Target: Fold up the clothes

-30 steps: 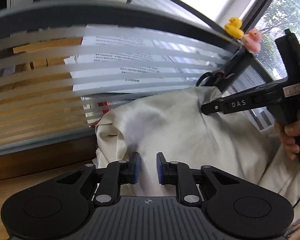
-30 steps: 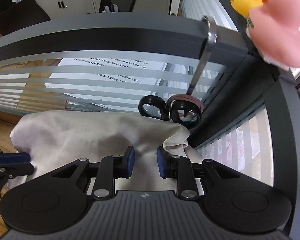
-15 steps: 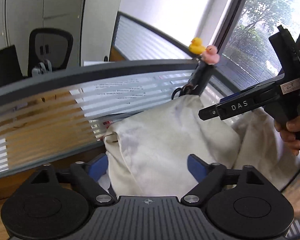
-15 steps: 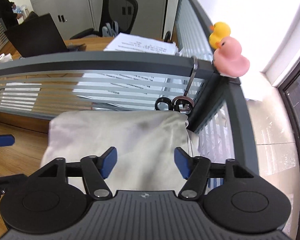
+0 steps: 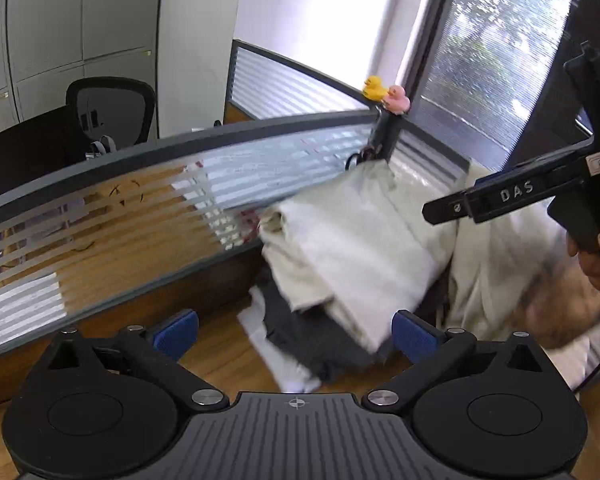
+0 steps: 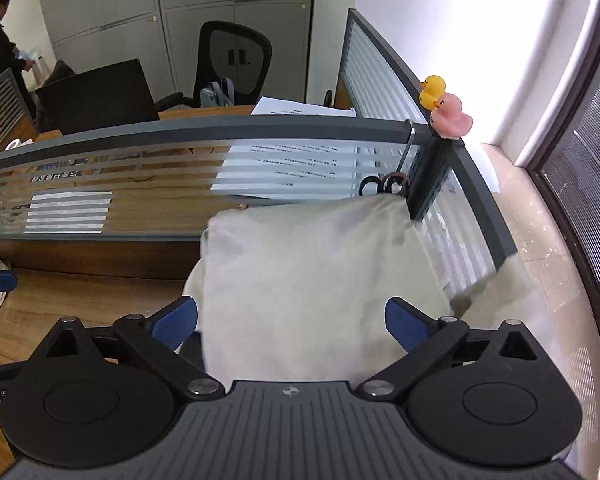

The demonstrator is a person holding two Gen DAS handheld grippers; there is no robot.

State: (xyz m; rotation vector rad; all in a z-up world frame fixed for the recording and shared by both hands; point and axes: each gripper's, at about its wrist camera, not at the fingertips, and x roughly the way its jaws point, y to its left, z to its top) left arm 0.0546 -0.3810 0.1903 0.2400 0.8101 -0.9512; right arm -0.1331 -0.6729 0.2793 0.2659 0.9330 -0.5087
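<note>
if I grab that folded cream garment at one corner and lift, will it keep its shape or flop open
The cream garment would probably flop: it is thin cloth whose edges already sag and crease over the pile. It looks light, so one corner grip should lift it, but the fold would likely fall open. It rests on a dark garment, which might drag along.

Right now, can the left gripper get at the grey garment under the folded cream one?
Probably yes. The left gripper is opening, nothing between its fingers, and the grey garment shows bare just ahead of it on the desk. Only the folded cream garment covers its far part.
</note>
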